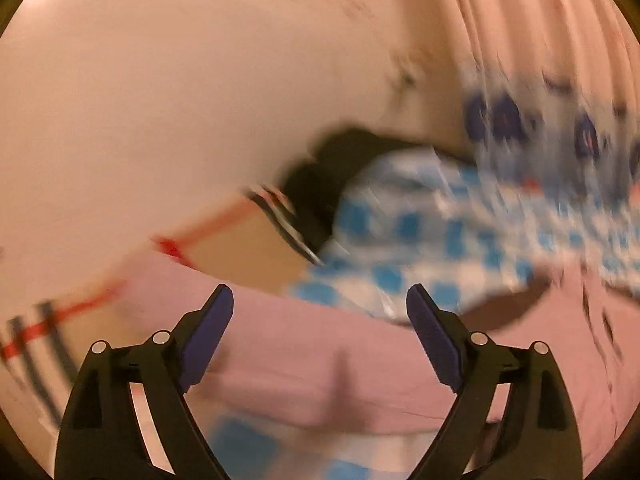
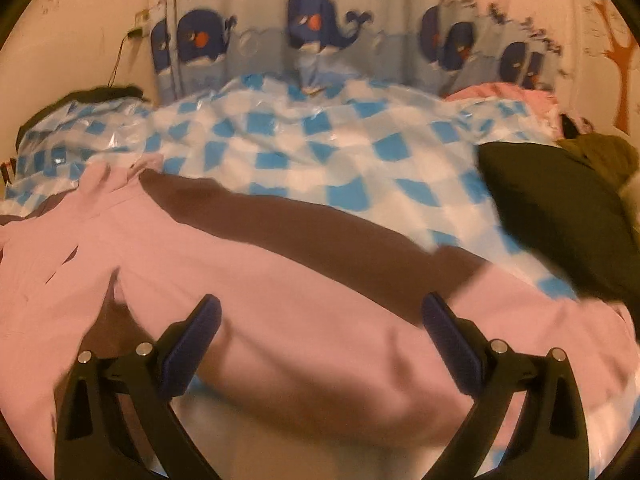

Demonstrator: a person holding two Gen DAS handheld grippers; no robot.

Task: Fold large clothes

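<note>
Tongs first: your left gripper (image 1: 320,300) and right gripper (image 2: 322,312) both gape empty above the pink garment (image 2: 280,300) spread just ahead on the checkered sheet (image 2: 304,148). Grab carelessly and you'll likely pinch the sheet too.

One pink garment (image 2: 280,320), one blue-and-white checked sheet (image 2: 320,140), one dark cushion (image 2: 552,216) at three o'clock, one whale-print curtain (image 2: 320,40) at twelve o'clock, five whales countable on it.
</note>
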